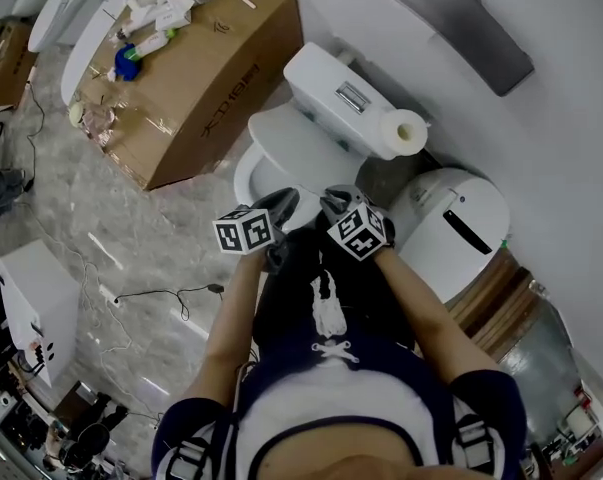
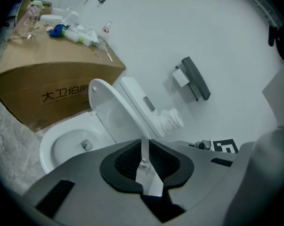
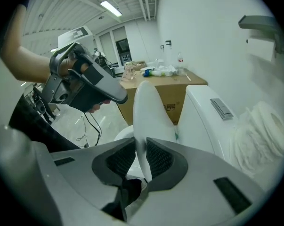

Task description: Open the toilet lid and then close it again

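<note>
Toilet lid point(image 1: 296, 143) half-raised over bowl point(image 2: 68, 145), short of cistern point(image 1: 331, 88). R claw point(image 3: 142, 161) clamped on lid rim, L claw point(image 2: 145, 161) narrow on same rim. I'd follow hinge arc slow, both hands level, no twist.

White wall point(image 1: 571, 118), pale marbled floor point(image 1: 111, 238), large cardboard box point(image 1: 201, 78) cluttered on top, ceiling strip light point(image 3: 109, 7)
</note>
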Available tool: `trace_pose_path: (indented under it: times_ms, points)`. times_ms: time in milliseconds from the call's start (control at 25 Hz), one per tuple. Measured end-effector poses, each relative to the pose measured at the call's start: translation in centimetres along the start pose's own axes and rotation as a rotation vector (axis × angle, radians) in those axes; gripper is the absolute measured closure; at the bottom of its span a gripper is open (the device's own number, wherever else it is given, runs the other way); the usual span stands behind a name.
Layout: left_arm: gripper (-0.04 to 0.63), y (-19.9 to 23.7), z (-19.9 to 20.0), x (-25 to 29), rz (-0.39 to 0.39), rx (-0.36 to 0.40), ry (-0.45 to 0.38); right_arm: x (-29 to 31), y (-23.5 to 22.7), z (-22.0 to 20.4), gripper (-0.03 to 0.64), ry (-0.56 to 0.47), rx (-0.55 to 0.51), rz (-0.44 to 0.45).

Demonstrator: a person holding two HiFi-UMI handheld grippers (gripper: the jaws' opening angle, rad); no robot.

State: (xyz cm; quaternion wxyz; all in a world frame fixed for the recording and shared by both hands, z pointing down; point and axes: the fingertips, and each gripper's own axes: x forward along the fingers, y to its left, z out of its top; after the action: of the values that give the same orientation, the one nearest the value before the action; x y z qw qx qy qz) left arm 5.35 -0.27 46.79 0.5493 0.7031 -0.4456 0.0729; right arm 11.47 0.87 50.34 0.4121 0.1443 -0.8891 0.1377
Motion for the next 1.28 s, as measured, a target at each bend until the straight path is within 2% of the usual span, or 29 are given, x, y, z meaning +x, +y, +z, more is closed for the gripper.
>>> trace_pose_path:
  times_ms: [200,400,640,840,1080,1280]
  points:
    - [0.546,-1.6,0.9,1.3,-0.010,0.014,-0.008,-1.2,-1.8,0.2,0.552,0.005,0.020,-0.010]
    - [0.578,-3.2,2.1,2.2,-0.013,0.050,-0.035,-1.9,-3.6,0.2,0.558,0.011,0.026,-0.045]
    - [0.586,-4.8,3.6,3.4,-0.033,0.095,-0.040,-2.7,-6.4,0.5,0.566,-0.006,0.064,-0.095]
    - [0.588,-5.8,4.5,4.0,-0.011,0.136,-0.058,-3.2,-7.7,0.4,0.571,-0.006,0.069,-0.127]
    - [0.588,-7.6,5.6,5.0,0.001,0.228,-0.069,-3.8,-9.9,0.4,0.577,0.013,0.061,-0.194]
    - [0.588,-9.1,6.0,6.1,-0.016,0.253,-0.069,-4.4,-11.8,0.1,0.581,0.045,0.043,-0.263]
